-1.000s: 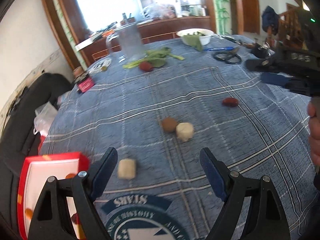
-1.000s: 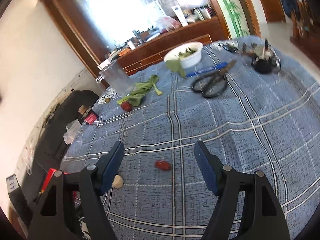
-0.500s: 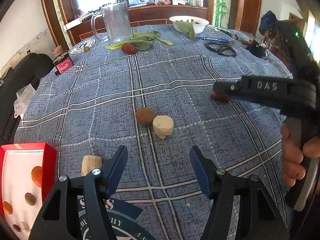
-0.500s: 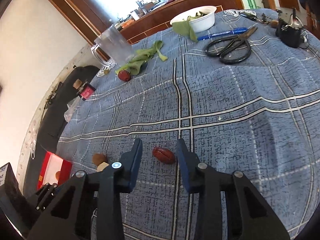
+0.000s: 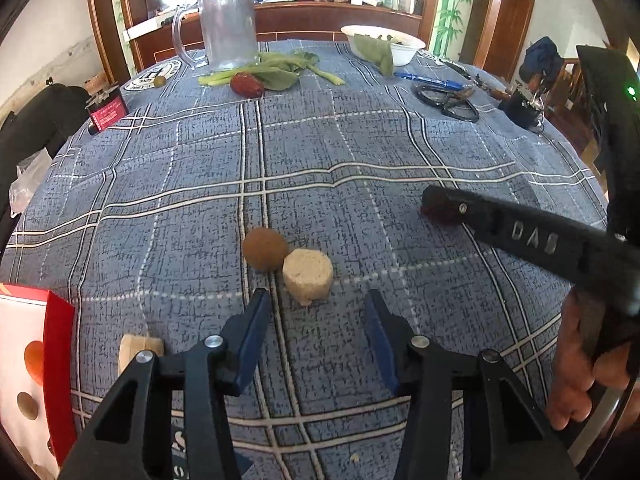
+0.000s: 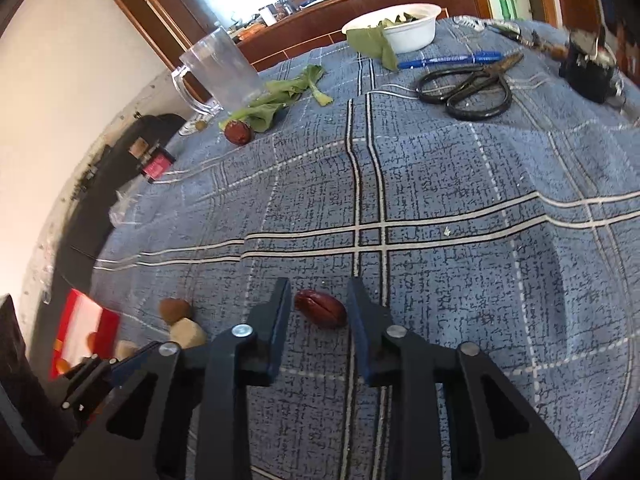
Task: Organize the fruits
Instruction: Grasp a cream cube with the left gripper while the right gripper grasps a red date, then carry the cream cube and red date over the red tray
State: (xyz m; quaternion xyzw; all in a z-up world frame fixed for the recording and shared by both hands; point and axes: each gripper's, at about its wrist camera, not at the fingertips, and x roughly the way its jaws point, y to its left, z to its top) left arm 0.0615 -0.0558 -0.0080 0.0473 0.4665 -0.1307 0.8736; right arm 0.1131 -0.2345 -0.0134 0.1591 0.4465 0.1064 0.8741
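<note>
My right gripper (image 6: 319,307) is open, its jaws either side of a dark red date (image 6: 320,308) on the blue checked tablecloth; small gaps show on both sides. My left gripper (image 5: 316,320) is open and empty, just short of a pale round slice (image 5: 307,274) that touches a brown round fruit (image 5: 265,249). Another pale slice (image 5: 138,350) lies by its left finger. A red box (image 5: 36,372) stands at the left edge. A second red date (image 5: 246,85) lies far back by the greens. The right gripper also shows in the left wrist view (image 5: 440,208), hiding the date.
At the back stand a glass mug (image 5: 228,26), leafy greens (image 5: 276,72), a white bowl (image 5: 384,42), a blue pen (image 5: 428,79), black scissors (image 5: 448,100) and a small red packet (image 5: 107,114). A dark chair (image 5: 28,124) is at the left.
My right gripper has come down and forward around the red date and its jaws have narrowed. My left gripper has moved toward the pale slice and brown fruit, jaws also narrower.
</note>
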